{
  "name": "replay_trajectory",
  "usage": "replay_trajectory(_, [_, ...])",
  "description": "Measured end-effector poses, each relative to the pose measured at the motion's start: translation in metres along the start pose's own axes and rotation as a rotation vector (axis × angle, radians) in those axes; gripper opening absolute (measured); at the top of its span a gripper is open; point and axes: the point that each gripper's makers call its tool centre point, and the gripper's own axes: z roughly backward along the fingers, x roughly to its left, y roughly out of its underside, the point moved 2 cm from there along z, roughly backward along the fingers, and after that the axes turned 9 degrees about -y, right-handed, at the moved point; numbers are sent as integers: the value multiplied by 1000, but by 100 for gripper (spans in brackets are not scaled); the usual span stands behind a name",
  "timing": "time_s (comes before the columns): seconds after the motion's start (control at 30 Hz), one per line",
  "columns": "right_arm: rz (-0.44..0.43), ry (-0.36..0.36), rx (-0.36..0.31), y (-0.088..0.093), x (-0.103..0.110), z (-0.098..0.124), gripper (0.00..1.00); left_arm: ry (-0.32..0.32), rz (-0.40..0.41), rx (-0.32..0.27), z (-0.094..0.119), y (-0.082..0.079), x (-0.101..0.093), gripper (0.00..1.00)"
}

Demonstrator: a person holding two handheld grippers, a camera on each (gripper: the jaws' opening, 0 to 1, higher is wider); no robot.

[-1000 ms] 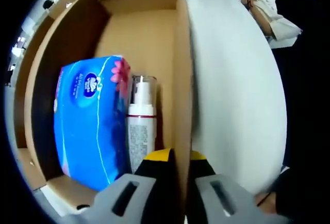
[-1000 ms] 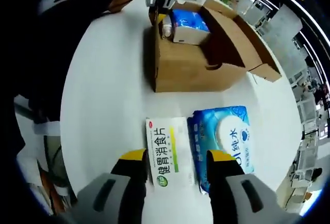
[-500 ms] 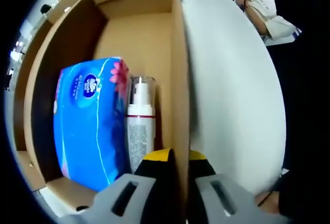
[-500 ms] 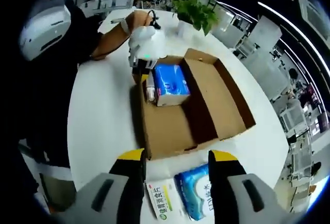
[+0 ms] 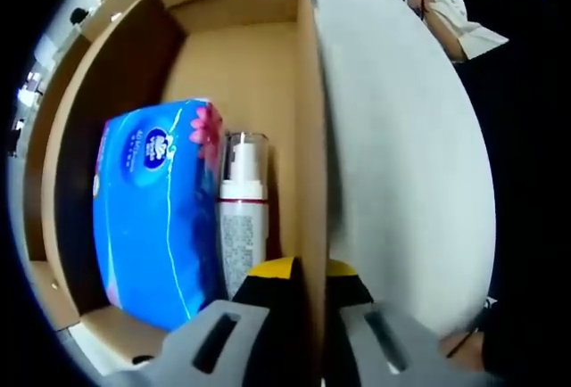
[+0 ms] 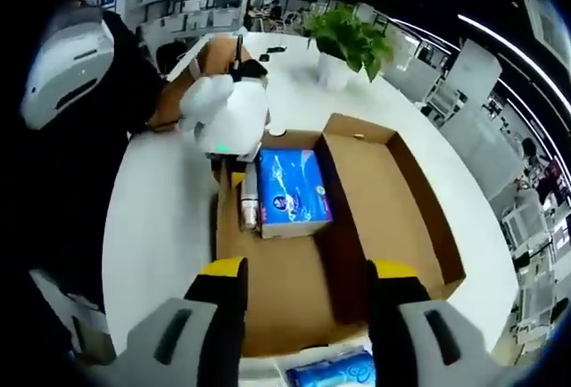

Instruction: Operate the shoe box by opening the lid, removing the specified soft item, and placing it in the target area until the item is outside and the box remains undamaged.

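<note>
Open brown cardboard shoe box [image 6: 357, 226] on white counter [image 6: 152, 218], holding blue soft tissue pack [image 6: 293, 193] beside white spray bottle [image 5: 243, 218]. Left gripper [image 5: 299, 271] jaws clamped on box wall; right gripper [image 6: 303, 271] jaws wide apart, empty.

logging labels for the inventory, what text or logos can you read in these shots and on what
None can be read as words.
Blue tissue pack: a round dark-blue logo with white marks, too blurred to read.
Spray bottle: fine print on its white label, too small to read.
Blue pack at the bottom edge of the right gripper view: no lettering legible.
Cardboard box: no print visible.
</note>
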Motion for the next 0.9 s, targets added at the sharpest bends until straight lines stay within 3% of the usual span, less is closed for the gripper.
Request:
replay_trajectory(0.47, [67,-65,26,-12,3,-76,61,-3,-1,-2,-1,-1,4,4])
replay_trajectory(0.9, [27,-123,16,-18,6,-114,66,-3,-6,-9,0,-1,0,4])
